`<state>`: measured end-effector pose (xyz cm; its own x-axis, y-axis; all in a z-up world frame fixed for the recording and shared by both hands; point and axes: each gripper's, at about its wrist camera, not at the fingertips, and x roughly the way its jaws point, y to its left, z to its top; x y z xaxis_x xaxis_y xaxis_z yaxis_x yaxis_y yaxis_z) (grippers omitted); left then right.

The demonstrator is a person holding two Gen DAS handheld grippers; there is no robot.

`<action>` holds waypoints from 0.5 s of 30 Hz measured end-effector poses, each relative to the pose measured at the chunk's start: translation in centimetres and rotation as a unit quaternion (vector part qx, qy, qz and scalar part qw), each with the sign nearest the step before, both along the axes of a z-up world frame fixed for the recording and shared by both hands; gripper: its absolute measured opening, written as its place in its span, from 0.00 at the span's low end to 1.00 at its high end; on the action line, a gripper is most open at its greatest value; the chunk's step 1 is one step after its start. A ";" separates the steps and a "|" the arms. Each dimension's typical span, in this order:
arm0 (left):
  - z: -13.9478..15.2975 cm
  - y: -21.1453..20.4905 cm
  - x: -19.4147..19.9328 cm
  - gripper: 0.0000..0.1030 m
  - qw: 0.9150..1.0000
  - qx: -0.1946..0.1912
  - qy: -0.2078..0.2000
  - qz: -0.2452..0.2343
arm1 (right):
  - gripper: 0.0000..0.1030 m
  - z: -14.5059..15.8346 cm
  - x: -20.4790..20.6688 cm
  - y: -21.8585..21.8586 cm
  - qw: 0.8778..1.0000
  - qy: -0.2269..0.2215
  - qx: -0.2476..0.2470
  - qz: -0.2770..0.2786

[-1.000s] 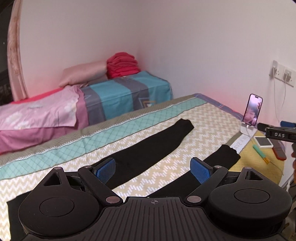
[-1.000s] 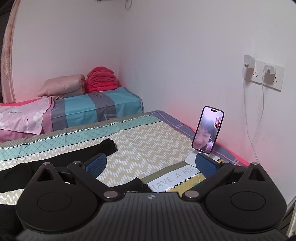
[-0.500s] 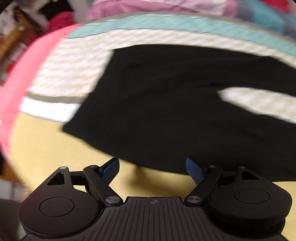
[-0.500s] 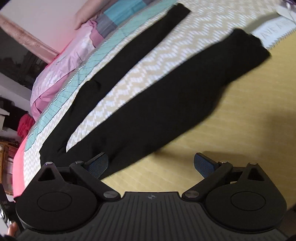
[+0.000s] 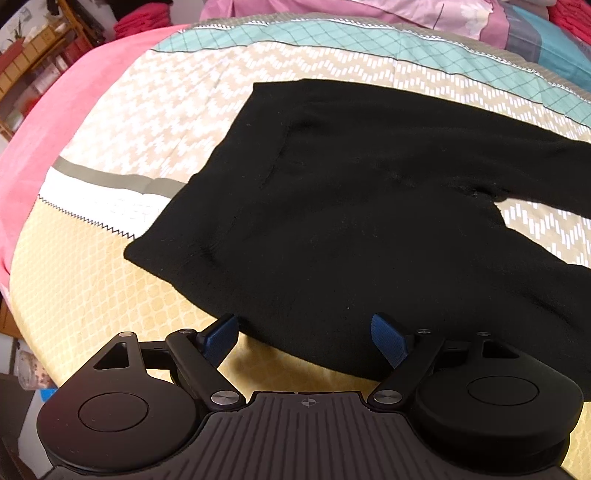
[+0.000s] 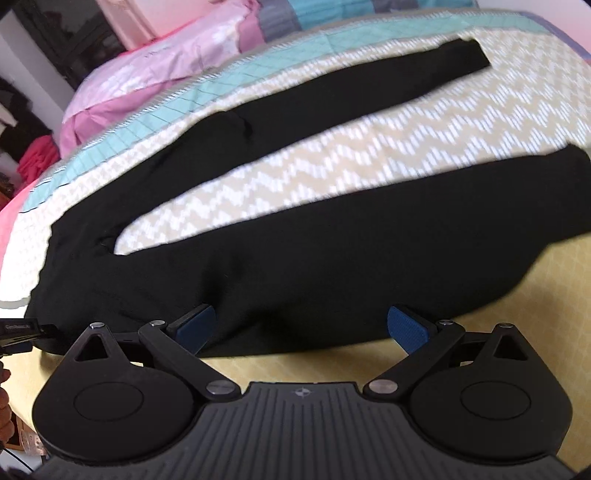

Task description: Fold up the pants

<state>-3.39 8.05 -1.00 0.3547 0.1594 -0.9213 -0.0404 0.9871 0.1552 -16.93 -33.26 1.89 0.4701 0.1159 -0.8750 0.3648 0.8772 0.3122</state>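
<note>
Black pants [image 5: 351, 206] lie spread flat on the patterned bedspread [image 5: 147, 110], waistband to the left, both legs running off to the right. My left gripper [image 5: 304, 332] is open, its blue pads straddling the near edge of the hip area. In the right wrist view the pants [image 6: 295, 251] show both legs apart in a V, the far leg [image 6: 351, 96] reaching up to the right. My right gripper [image 6: 301, 328] is open just over the near leg's lower edge. Nothing is held by either.
A pink blanket [image 5: 55, 122] hangs over the bed's left side. Pink bedding [image 6: 155, 74] and a teal-grey cover [image 6: 332, 14] lie at the far side. The left gripper's body [image 6: 22, 330] pokes in at the right view's left edge. Shelves [image 5: 33, 55] stand beyond the bed.
Both grippers have tipped down from facing the wall and phone and dropped close to the pants' near edge. Both stayed open.
</note>
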 end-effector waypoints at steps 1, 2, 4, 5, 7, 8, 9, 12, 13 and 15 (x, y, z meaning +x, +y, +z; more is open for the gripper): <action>-0.1 0.0 0.1 1.00 1.000 -0.001 0.001 0.000 | 0.97 -0.3 -0.2 -0.4 1.000 0.007 0.004 -0.008; -0.2 0.0 0.2 1.00 1.000 -0.001 0.002 -0.001 | 0.97 -0.5 -0.4 -0.8 1.000 0.012 0.009 -0.018; -0.4 0.0 0.5 1.00 1.000 0.001 0.000 -0.004 | 0.97 -0.7 -1.1 -1.6 0.999 0.015 0.018 -0.036; -0.5 0.1 0.6 1.00 1.000 0.002 0.000 -0.005 | 0.97 -0.7 -1.4 -1.9 0.999 0.016 0.019 -0.042; -0.5 0.1 0.7 1.00 1.000 0.000 0.001 -0.005 | 0.97 -0.6 -1.9 -2.4 0.999 0.017 0.015 -0.048; -0.6 0.2 0.7 1.00 1.000 -0.003 0.001 -0.005 | 0.97 -0.5 -2.2 -2.6 0.999 0.017 0.013 -0.050; -0.6 0.4 0.7 1.00 1.000 -0.006 0.002 -0.004 | 0.97 -0.4 -2.4 -2.8 0.998 0.019 0.010 -0.053; -0.7 0.9 0.6 1.00 1.000 -0.017 0.003 -0.006 | 0.97 -0.6 -2.9 -3.7 0.997 0.022 0.011 -0.067; -0.7 1.2 0.6 1.00 1.000 -0.024 0.006 -0.006 | 0.97 -0.7 -3.1 -4.1 0.997 0.021 0.015 -0.072; -0.4 2.6 0.4 1.00 0.998 -0.060 0.012 0.005 | 0.97 -0.4 -3.6 -4.6 0.996 0.011 0.016 -0.082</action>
<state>-2.98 10.63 -1.42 0.3318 0.0511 -0.9420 -0.0477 0.9982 0.0373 -20.56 -37.91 1.50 0.4661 0.0671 -0.8822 0.5089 0.7953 0.3294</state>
